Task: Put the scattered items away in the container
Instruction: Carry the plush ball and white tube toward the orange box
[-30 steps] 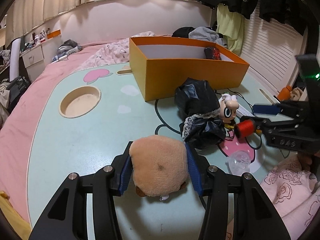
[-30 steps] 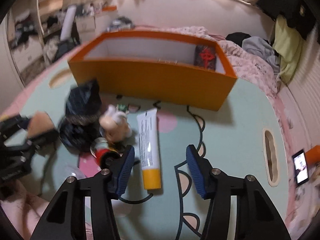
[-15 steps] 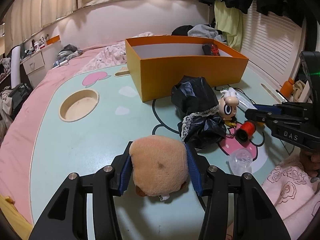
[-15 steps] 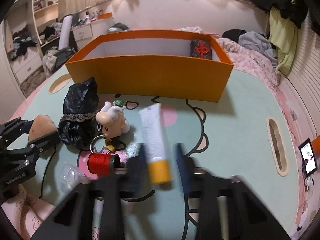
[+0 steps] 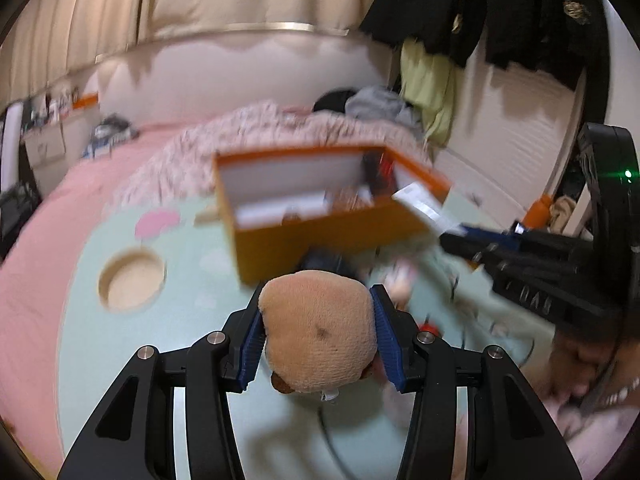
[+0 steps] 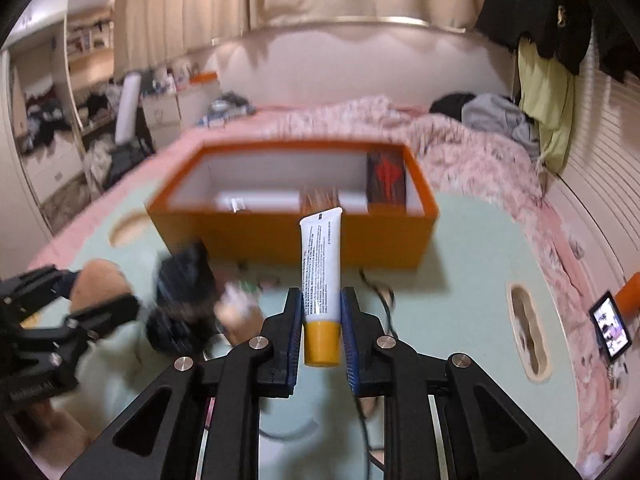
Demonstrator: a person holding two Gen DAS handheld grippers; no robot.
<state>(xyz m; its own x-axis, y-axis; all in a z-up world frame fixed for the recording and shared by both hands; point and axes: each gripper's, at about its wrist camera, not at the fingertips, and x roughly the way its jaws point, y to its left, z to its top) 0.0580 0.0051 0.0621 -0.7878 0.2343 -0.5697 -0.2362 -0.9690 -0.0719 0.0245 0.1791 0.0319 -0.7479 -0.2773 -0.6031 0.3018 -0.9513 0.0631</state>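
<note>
Bedroom mat (image 6: 472,264), blurred doll (image 6: 240,312) perhaps, cable (image 6: 384,300)

Left hand-held gripper (image 5: 318,336) clamps tan plush (image 5: 318,338) before orange box (image 5: 320,236).

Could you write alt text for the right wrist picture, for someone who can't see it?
The right claw grips a white tube with an orange cap, raised before an open orange box on a pale green table.
</note>
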